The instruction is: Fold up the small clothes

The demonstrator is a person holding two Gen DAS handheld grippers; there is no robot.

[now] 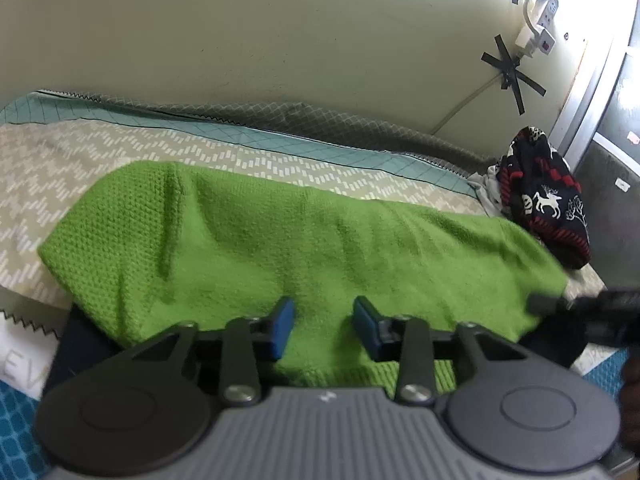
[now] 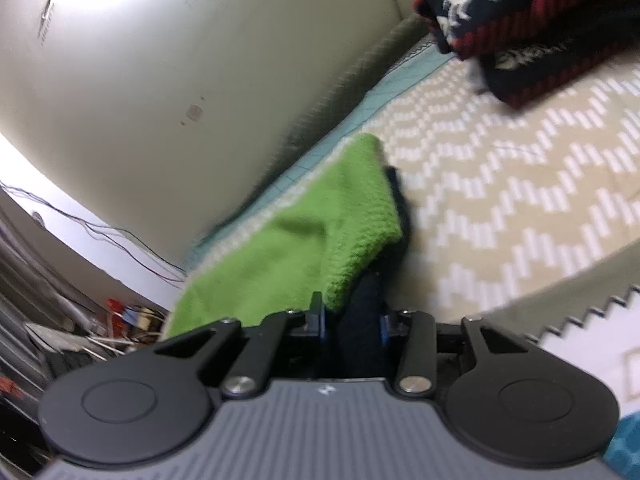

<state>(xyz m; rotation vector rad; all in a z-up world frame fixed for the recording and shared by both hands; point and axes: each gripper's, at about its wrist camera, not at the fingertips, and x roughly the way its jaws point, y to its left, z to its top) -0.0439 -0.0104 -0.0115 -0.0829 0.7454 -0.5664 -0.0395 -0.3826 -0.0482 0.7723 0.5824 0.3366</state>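
From my left wrist: my left hand-held gripper [image 1: 322, 328] hovers open, empty, over the green knit garment [image 1: 280, 240] spread on the patterned cloth [image 1: 120, 148].

From my right wrist: my right hand-held gripper [image 2: 350, 320] pinches dark fabric [image 2: 360, 304] beneath the green; a thin pinch could slip and spoil the fold.

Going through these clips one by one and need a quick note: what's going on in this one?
A person with two handheld grippers is folding a green knit garment on a patterned mat. The right gripper is shut on dark fabric at the garment's edge, lifting it. The left gripper hovers open over the green knit, gripping nothing. A navy-and-red reindeer sweater sits bunched at the mat's far end.
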